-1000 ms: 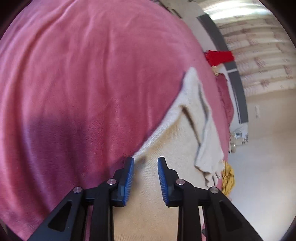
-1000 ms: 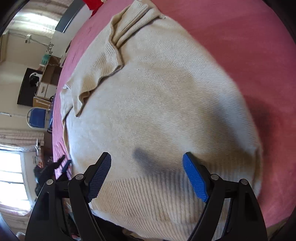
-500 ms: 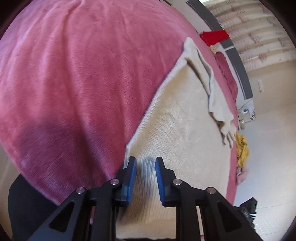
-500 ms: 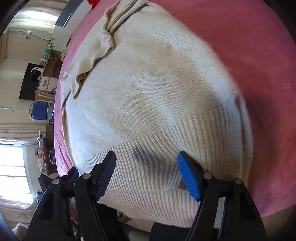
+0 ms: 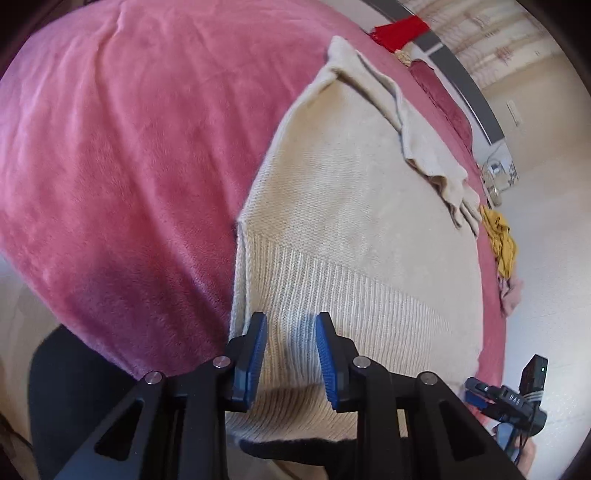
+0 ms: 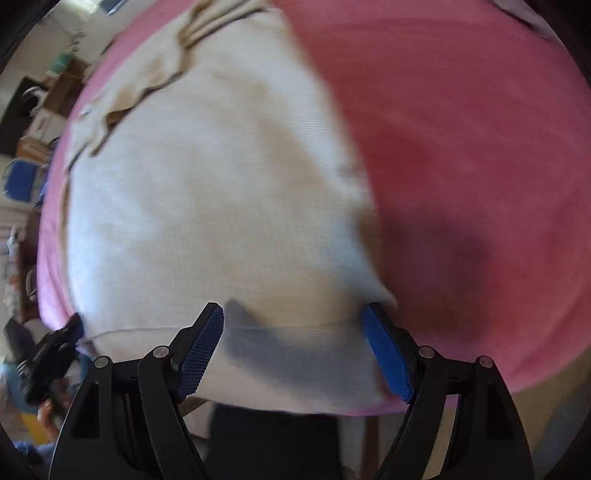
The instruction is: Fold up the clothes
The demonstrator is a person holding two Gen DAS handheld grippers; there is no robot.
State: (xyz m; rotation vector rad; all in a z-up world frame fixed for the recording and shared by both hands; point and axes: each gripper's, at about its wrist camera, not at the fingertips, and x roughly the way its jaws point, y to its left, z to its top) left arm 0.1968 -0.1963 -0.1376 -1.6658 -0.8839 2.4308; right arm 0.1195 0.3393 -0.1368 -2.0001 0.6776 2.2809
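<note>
A cream knit sweater [image 5: 351, 206] lies flat on a pink blanket [image 5: 122, 155], sleeve folded across its far part, ribbed hem nearest me. My left gripper [image 5: 290, 332] hovers over the hem's left corner, its jaws a narrow gap apart with nothing between them. In the right wrist view the sweater [image 6: 221, 192] is blurred. My right gripper [image 6: 293, 321] is wide open and empty above the hem near its right corner. The other gripper shows at the edge of each view, the right one in the left wrist view [image 5: 506, 398] and the left one in the right wrist view [image 6: 51, 354].
A yellow garment [image 5: 502, 240] and a pink one [image 5: 511, 295] lie at the bed's right edge. A red cloth [image 5: 399, 31] lies at the far end. A blue chair [image 6: 20, 179] and boxes stand beyond the bed's left side. The bed's near edge is just below both grippers.
Both grippers have drawn back from the sweater's body to its ribbed hem at the near bed edge. The right gripper has also moved toward the hem's right corner, and its view is now blurred.
</note>
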